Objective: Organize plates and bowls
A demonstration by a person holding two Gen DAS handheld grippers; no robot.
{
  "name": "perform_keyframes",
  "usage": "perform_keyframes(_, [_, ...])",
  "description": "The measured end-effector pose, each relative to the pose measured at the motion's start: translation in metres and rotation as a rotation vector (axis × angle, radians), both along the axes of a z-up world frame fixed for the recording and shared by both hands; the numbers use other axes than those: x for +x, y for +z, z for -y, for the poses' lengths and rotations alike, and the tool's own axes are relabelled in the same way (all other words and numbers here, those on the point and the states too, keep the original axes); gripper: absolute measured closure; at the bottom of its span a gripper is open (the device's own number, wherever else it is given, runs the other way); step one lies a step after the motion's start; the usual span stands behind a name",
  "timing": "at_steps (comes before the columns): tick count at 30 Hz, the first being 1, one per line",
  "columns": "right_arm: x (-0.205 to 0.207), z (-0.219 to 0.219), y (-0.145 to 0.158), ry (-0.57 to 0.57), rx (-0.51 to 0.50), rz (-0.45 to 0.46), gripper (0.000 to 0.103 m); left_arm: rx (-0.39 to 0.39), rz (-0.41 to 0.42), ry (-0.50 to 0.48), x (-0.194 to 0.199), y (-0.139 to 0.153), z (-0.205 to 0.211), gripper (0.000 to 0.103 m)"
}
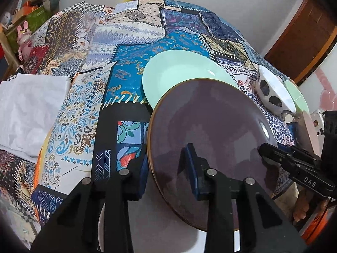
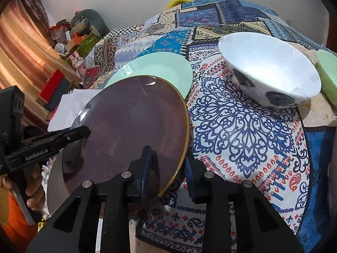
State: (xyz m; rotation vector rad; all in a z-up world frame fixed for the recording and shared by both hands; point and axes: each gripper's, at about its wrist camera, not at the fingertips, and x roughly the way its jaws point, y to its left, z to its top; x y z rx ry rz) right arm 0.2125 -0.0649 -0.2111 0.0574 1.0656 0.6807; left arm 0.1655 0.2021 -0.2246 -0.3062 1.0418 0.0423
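A dark purple plate [image 1: 210,122] with a gold rim is held between both grippers over the patterned tablecloth [image 1: 126,80]. My left gripper [image 1: 166,169] is shut on its left rim, one blue pad on top and one underneath. My right gripper [image 2: 168,172] is shut on the opposite rim of the purple plate [image 2: 130,116] in the same way. Each gripper shows in the other's view: the right gripper [image 1: 264,149] and the left gripper [image 2: 85,130]. The far edge of the plate overlaps a mint green plate [image 1: 179,69] [image 2: 160,67] lying flat on the cloth.
A white bowl with dark blue spots [image 2: 269,67] [image 1: 273,90] stands to the right, a green bowl [image 2: 328,73] just beyond it. A white folded cloth [image 1: 27,113] lies at the left. Boxes and toys [image 2: 73,40] crowd the far left off the table.
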Motion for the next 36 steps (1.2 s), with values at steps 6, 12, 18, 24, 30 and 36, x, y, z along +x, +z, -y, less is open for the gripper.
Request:
perform_keyframes(6, [-0.006,0.004,0.006,-0.008,0.0,0.044,0.075,0.003,0.008,0.01,-0.007,0.004,0.006,0.07])
perform_keyframes(12, [-0.01,0.008,0.014,0.001,0.02,0.063,0.075,0.008,0.028,0.027,-0.014,0.011,0.01,0.07])
perform_keyframes(18, [-0.016,0.013,0.024,0.002,0.026,0.099,0.075,0.01,0.062,0.031,-0.026,0.023,0.019,0.07])
perform_keyframes(24, [-0.025,0.025,0.038,0.0,0.039,0.134,0.075,0.01,0.088,0.03,-0.037,0.038,0.03,0.07])
perform_keyframes(30, [-0.036,0.039,0.051,-0.005,0.05,0.164,0.075,0.015,0.117,0.02,-0.048,0.053,0.045,0.07])
perform_keyframes(36, [-0.046,0.056,0.06,-0.017,0.062,0.182,0.075,0.024,0.141,0.002,-0.06,0.066,0.066,0.07])
